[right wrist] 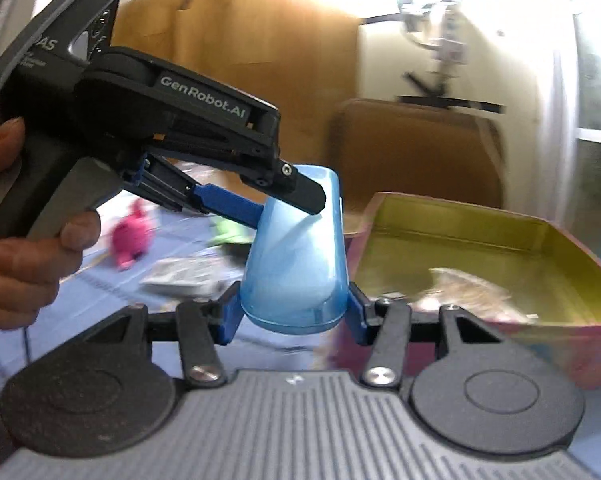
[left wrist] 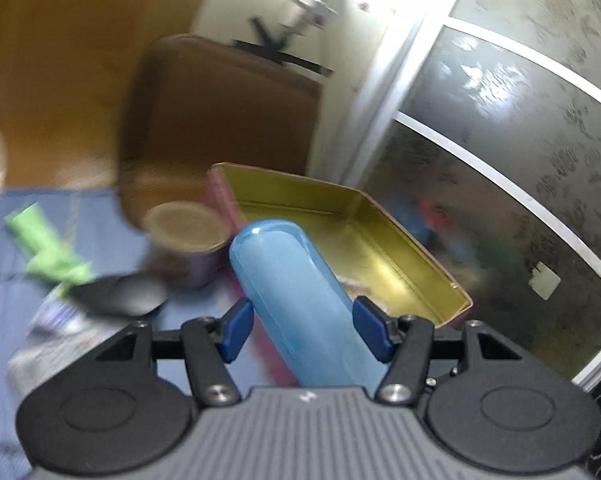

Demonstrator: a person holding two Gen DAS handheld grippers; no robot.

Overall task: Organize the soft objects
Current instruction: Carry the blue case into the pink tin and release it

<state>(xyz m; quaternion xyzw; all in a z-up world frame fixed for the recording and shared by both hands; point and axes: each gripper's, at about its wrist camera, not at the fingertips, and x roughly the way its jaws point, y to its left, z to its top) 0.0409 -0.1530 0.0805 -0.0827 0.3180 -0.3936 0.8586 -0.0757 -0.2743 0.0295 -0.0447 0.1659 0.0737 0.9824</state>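
A light blue case is held in the air between both grippers. My left gripper is shut on one end of it; it also shows in the right wrist view, gripping the case's far end. My right gripper is shut on the near end of the blue case. A gold-lined pink tin tray lies just beyond the case, and it holds a brownish soft item. A pink plush toy and a green soft object lie on the blue cloth.
A round tin can stands left of the tray, with a black oval object in front of it. Printed packets lie on the blue cloth. A brown cardboard box stands behind. A frosted glass door is at right.
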